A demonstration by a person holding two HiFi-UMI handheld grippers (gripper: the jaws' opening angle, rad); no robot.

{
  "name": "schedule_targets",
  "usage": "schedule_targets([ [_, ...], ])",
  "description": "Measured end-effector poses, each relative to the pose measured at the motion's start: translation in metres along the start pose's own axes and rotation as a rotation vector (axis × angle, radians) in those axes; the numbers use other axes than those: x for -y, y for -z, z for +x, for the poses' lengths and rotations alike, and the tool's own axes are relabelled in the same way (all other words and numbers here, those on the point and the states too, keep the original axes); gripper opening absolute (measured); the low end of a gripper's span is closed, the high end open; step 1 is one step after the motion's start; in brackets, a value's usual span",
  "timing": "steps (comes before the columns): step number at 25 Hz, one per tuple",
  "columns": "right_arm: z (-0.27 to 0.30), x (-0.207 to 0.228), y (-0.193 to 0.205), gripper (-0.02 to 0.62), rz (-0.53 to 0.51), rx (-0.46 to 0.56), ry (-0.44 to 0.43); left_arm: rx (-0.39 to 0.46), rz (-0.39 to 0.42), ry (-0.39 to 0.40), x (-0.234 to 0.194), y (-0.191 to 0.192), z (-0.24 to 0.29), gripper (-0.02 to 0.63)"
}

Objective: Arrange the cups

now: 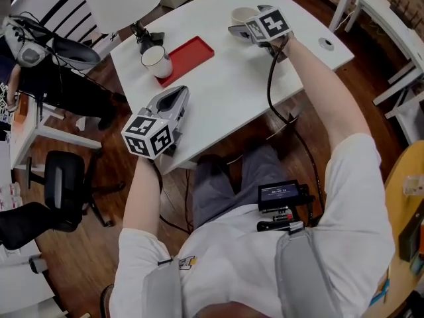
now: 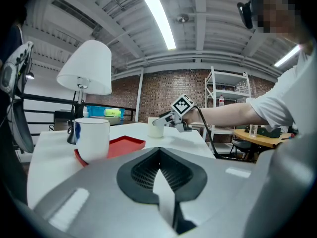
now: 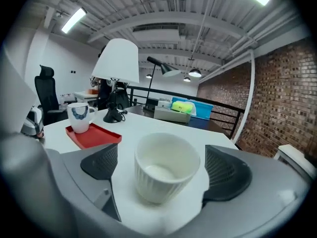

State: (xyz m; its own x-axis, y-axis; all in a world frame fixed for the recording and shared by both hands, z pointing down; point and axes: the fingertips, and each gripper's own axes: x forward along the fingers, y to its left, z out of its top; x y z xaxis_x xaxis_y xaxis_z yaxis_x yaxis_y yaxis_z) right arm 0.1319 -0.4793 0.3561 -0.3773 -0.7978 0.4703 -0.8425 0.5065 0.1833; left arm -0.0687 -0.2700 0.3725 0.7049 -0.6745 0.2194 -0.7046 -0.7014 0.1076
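Observation:
A white ribbed cup [image 3: 166, 167] stands upright on the white table [image 1: 225, 85], at its far right. My right gripper [image 3: 166, 175] is open around it, one pad on each side, and neither pad touches the cup. In the head view the same cup [image 1: 242, 13] sits just beyond the right gripper [image 1: 238, 25]. A white mug with a blue mark [image 1: 157, 61] stands on the near-left end of a red tray [image 1: 192, 53]. My left gripper [image 1: 176, 95] rests shut and empty near the table's front edge, pointing toward the mug [image 2: 93, 138].
A white table lamp [image 1: 122, 2] stands behind the tray at the far left corner. A small round fitting [image 1: 325, 43] sits near the table's right edge. A black office chair [image 1: 63, 177] is on the floor to the left, a white bench [image 1: 377, 12] to the right.

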Motion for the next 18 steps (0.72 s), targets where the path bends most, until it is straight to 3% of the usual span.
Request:
schedule_targets([
  [4, 0.029, 0.005, -0.002, 0.546, -0.018, -0.138, 0.043, -0.002, -0.001, -0.004, -0.001, 0.002, 0.001, 0.0],
  [6, 0.038, 0.008, 0.007, 0.503, -0.036, -0.207, 0.062, -0.001, -0.003, -0.003, -0.001, 0.003, 0.002, 0.0],
  [10, 0.04, 0.009, 0.011, 0.495, -0.07, -0.231, 0.042, 0.002, -0.001, 0.001, 0.0, 0.001, 0.002, 0.0],
  [13, 0.039, -0.003, 0.01, 0.495, -0.136, -0.208, -0.061, 0.0, 0.002, 0.009, 0.0, 0.002, 0.002, 0.0],
  [18, 0.024, -0.045, 0.013, 0.495, -0.294, -0.138, -0.33, -0.007, 0.005, 0.023, -0.002, 0.002, 0.002, 0.0],
])
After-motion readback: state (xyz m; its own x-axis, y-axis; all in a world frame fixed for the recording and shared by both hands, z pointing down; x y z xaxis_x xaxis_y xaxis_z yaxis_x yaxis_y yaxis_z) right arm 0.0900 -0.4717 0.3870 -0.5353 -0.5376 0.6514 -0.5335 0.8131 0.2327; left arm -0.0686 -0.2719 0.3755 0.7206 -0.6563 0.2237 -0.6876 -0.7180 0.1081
